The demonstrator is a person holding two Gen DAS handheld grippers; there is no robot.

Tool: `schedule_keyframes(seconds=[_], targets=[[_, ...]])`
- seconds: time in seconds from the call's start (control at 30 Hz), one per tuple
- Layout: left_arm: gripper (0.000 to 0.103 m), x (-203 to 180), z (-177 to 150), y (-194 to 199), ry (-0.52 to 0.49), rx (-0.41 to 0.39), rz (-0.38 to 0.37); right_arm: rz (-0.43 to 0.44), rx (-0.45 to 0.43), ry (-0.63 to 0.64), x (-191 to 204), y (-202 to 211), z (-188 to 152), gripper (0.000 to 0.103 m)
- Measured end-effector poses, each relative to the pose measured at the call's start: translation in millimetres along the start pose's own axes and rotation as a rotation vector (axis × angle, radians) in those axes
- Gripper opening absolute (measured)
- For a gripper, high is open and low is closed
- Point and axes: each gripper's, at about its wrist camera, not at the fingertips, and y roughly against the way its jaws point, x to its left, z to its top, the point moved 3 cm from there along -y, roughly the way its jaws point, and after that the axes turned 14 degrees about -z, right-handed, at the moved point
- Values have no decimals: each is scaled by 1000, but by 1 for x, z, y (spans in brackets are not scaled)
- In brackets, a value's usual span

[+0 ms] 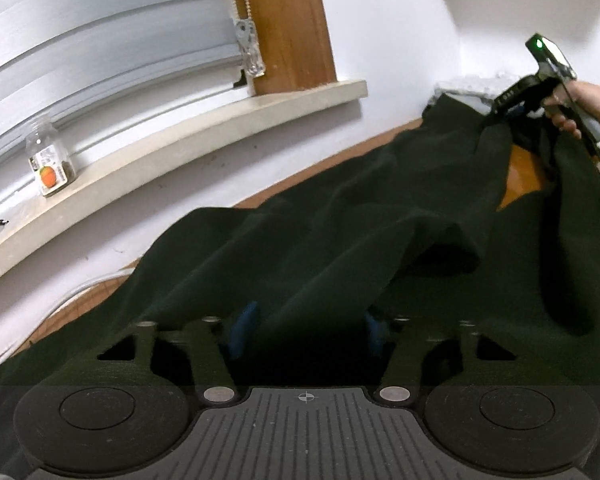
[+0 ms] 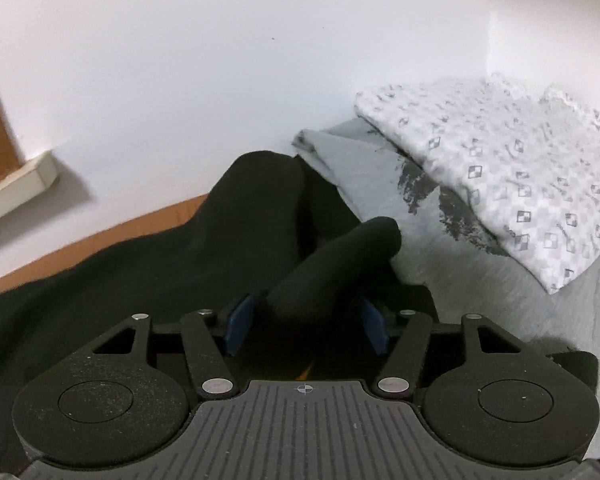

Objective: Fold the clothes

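Left view, cloth: a dark green garment (image 1: 340, 216) lies rumpled across a wooden table (image 1: 518, 184), running from 6 o'clock up to 2 o'clock.
Left view, left gripper: the left gripper (image 1: 306, 330) sits at 6 o'clock; cloth is heaped between its blue pads (image 1: 244, 330), which stand partly apart. I cannot tell whether they press the fabric.
Left view, right gripper: the right gripper (image 1: 496, 114), in a hand (image 1: 584, 106) at 2 o'clock, lifts a bunch of cloth into a peak.
Left view, sill: a jar (image 1: 50, 158) stands at 9 o'clock, well apart from the cloth.
Left view, risk: a loose hold here could let the hem slip as the far end rises.
Right view, cloth: the garment fills 6 to 9 o'clock; a rolled fold (image 2: 336, 268) runs between the pads.
Right view, jaws: partly closed around that roll; both pads appear to touch it.
Right view, neighbours: a grey cloth (image 2: 380, 184) and a patterned folded cloth (image 2: 500, 168) lie at 2 o'clock, the grey one touching the garment.
Right view, risk: a thick roll may squeeze out, or the pull may drag the grey cloth along.
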Motion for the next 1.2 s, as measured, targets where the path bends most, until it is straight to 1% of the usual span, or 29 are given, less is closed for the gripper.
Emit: schedule_keyframes(seconds=[0.03,0.07,0.17,0.27,0.33,0.4,0.53,0.57,0.63,0.7,0.8,0.9,0.93,0.97,1.0,1.03,1.07,1.1,1.13,1.17,1.2], targets=[[31,1,1,1,9,-7,-9,7,-9,5,0,3,2,14],[20,2,2,3,14,-15,-10,12,-23,15,0,7,5,10],[15,4,9,17,19,-68,-3,26,-102,10,-7,32,18,10],[15,7,20,40,38,-138,-2,26,-214,-26,-21,66,34,9],[15,9,26,54,44,-181,18,19,-262,-33,-27,80,44,9],[15,13,29,60,48,-190,17,9,-270,-18,-28,84,50,9],[15,22,32,54,58,-168,6,-6,-261,11,-16,74,61,9],[13,25,34,51,55,-167,15,-7,-264,13,-10,69,67,9],[13,33,41,48,56,-175,43,-14,-275,18,3,62,80,9],[13,46,52,46,67,-195,69,-35,-325,12,17,61,100,8],[13,65,71,49,96,-234,94,-34,-465,-27,32,78,133,8],[14,73,84,52,122,-233,47,-18,-585,-85,30,108,155,8],[17,70,83,49,116,-200,-5,-18,-599,-95,26,114,157,8],[26,66,82,46,109,-168,-54,-34,-588,-87,21,114,155,9],[30,61,77,43,97,-145,-83,-60,-558,-61,16,110,148,11],[37,58,71,41,95,-127,-102,-84,-500,-33,9,100,138,13],[40,55,65,39,94,-111,-119,-103,-430,-6,2,88,126,16],[41,52,59,39,94,-104,-129,-122,-360,21,-6,76,114,25],[47,52,55,42,95,-105,-136,-142,-291,47,-14,64,103,29],[55,52,51,45,97,-107,-141,-160,-221,74,-23,52,91,32],[59,56,51,50,106,-118,-134,-175,-193,88,-28,47,83,35]])
